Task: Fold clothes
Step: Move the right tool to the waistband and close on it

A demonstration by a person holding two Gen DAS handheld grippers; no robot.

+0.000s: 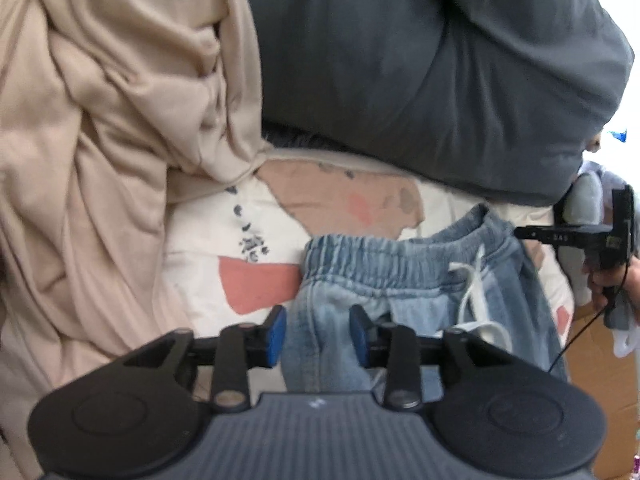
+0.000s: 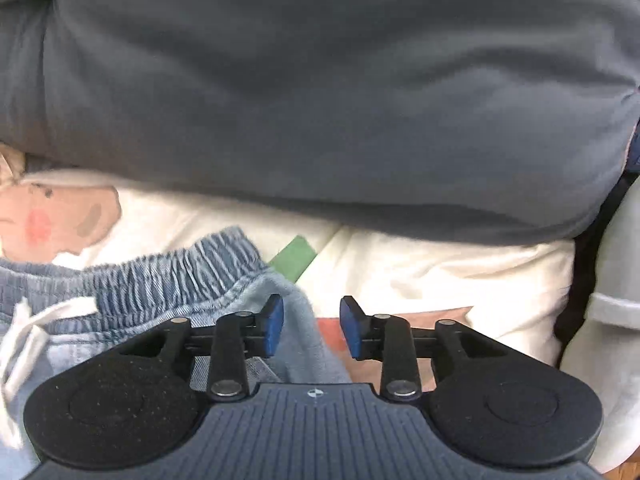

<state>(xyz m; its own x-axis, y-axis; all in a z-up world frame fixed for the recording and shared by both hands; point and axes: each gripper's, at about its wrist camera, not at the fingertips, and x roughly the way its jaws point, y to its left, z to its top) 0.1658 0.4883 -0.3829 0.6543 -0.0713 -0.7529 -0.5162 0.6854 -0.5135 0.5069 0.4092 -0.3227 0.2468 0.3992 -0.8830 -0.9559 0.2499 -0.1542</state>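
Light blue denim shorts (image 1: 400,264) with an elastic waistband and a white drawstring (image 1: 474,292) lie on a patterned white bedsheet (image 1: 200,240). My left gripper (image 1: 318,334) hangs over their left side. Its blue pads stand apart, and a fold of the denim rises loosely between them without being pinched. In the right wrist view the shorts (image 2: 160,276) fill the lower left, with the drawstring (image 2: 36,328) at the edge. My right gripper (image 2: 312,330) is open over their right edge. Denim lies under its left pad and bare sheet (image 2: 420,280) under its right.
A big dark grey pillow (image 1: 420,60) (image 2: 320,100) bounds the far side of the bed. A crumpled beige garment (image 1: 100,120) is heaped on the left. A hand (image 1: 600,280) and brown cardboard (image 1: 600,380) show at the right edge. Pale grey cloth (image 2: 612,280) lies at far right.
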